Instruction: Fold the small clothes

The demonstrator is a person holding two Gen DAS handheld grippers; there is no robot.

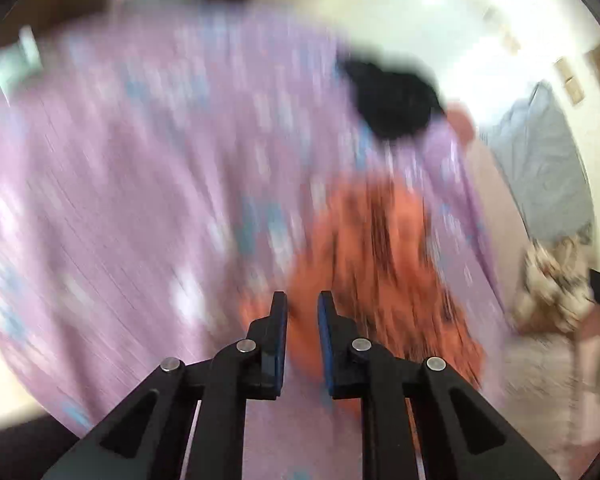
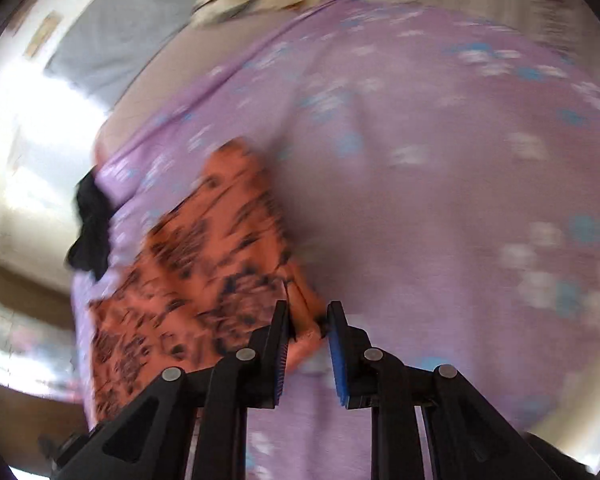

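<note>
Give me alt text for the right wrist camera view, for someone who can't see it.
Motion-blurred fisheye view: black tongs with blue pads pinch an edge of an orange garment with dark print, which lies on a lilac floral bedsheet. A black cloth sits at the sheet's left edge.

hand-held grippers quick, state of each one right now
Left hand-held gripper: nearly closed on the orange garment.
Right hand-held gripper: nearly closed, pinching an edge of the orange garment.

Patterned garment (image 1: 372,264) on the bedsheet (image 1: 120,200) — dark cloth (image 1: 392,100) beyond.
</note>
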